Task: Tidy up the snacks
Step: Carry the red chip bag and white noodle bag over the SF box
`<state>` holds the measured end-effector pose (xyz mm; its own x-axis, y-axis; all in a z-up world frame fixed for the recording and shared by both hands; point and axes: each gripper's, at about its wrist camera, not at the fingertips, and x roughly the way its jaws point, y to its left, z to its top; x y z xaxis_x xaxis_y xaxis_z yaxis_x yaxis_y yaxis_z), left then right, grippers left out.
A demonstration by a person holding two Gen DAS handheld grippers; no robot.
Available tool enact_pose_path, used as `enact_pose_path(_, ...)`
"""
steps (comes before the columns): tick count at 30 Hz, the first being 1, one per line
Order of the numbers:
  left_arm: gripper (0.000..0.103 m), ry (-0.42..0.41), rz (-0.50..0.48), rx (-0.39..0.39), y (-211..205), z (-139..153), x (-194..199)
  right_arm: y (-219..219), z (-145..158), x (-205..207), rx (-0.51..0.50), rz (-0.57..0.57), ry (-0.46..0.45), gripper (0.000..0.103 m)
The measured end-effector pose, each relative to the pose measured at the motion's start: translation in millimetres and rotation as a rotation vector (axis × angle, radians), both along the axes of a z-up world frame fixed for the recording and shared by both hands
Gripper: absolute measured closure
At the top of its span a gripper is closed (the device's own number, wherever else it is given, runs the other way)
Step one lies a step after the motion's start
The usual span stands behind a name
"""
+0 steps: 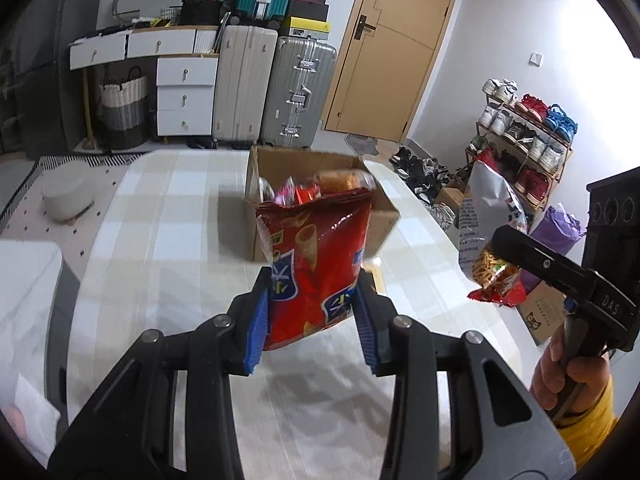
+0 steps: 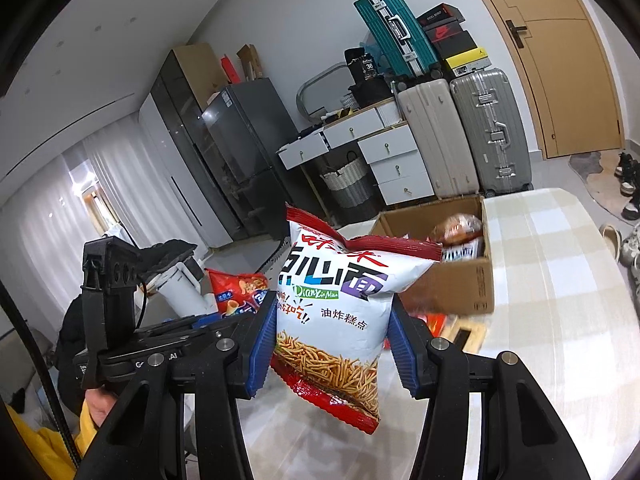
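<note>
Snacks fill both tongs: the left tongs (image 1: 314,312) clench a red bag (image 1: 316,256), the right tongs (image 2: 332,340) grip a white noodle bag (image 2: 340,300), both held above the bench (image 1: 160,240) near the far cardboard box (image 1: 384,216) of snacks.

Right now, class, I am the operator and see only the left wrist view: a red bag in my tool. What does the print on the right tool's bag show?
Observer: The white noodle-snack bag shows fried sticks pictured under large characters.
Operator: What stands left of the white drawers?
Observer: A tall dark fridge.
Operator: Anything in the cardboard box I miss?
Observer: A brown round packet lies at the top of the cardboard box.
</note>
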<state>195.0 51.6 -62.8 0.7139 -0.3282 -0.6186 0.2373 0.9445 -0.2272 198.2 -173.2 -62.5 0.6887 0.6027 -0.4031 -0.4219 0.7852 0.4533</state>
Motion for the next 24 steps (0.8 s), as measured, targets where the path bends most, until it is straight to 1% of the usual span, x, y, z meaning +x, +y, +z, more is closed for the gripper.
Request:
enact_pose_path(2, 0.068, 0.000, -0.007, 0.001, -3.4, 4.4, 24.5, -0.9, 5.6, 13.9, -0.010, 0.001, -0.006, 0.051)
enact_pose_path(3, 0.068, 0.005, -0.005, -0.001, -3.5, 5.6, 32.7, -0.6, 9.5, 23.0, -0.016, 0.002, -0.010, 0.051)
enact_pose_path(6, 0.068, 0.027, -0.008, -0.013, -6.8, 9.8, 73.4, -2.3, 18.4, 48.6, -0.033, -0.002, -0.016, 0.051)
enact_pose_path(14, 0.068, 0.066, 0.008, 0.013, -20.2, 18.3, 184.6, 4.7, 35.0, 129.3, -0.088, -0.009, -0.002, 0.051)
enact_pose_path(16, 0.068, 0.081, 0.019, 0.028, -23.9, 16.3, 212.7, 8.9, 34.5, 149.0, -0.110, -0.009, 0.006, 0.051)
enact_pose_path(19, 0.068, 0.109, 0.004, 0.016, -30.2, 13.7, 249.3, 15.7, 27.6, 177.6, -0.157, -0.011, 0.033, 0.051)
enact_pose_path(22, 0.068, 0.118, -0.011, 0.034, -41.4, 8.8, 282.4, 22.0, 15.5, 202.7, -0.201, -0.005, 0.060, 0.051)
enact_pose_path(23, 0.068, 0.131, -0.011, 0.048, -46.7, 4.0, 296.1, 23.5, 10.9, 210.4, -0.217, -0.005, 0.070, 0.051)
enact_pose_path(24, 0.068, 0.143, -0.008, 0.046, -49.3, 0.5, 306.2, 24.1, 5.2, 217.9, -0.225, -0.006, 0.083, 0.051)
